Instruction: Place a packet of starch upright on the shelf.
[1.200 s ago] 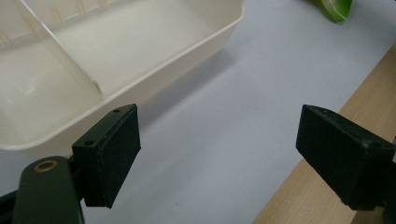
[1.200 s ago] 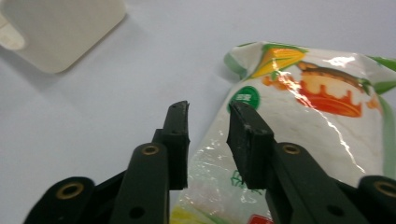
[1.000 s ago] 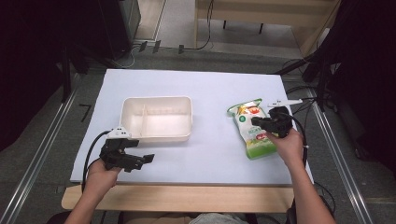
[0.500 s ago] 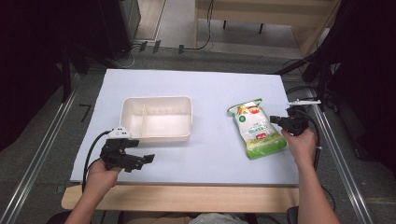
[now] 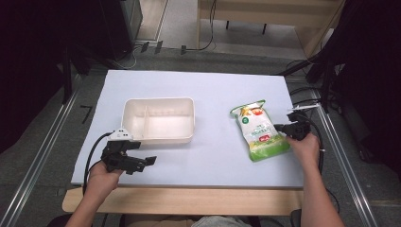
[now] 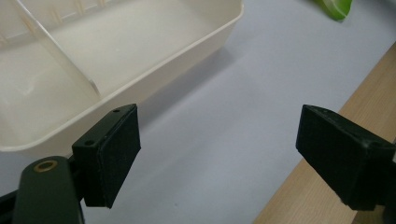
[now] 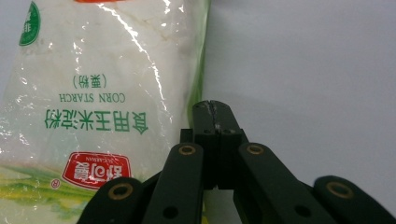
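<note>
We note pale blue tabletop (image 5: 213, 94), wooden front edge, grey floor beyond. Left claw (image 6: 219, 154) apart; right claw (image 7: 215, 116) together beside starch bag (image 5: 259, 135).

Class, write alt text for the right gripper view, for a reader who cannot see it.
The right gripper, its two black jaws pressed shut on nothing, sits at the edge of a clear bag of corn starch lying flat on the pale table. The bag's green lettering and red logo appear upside down, left of the jaws.
</note>
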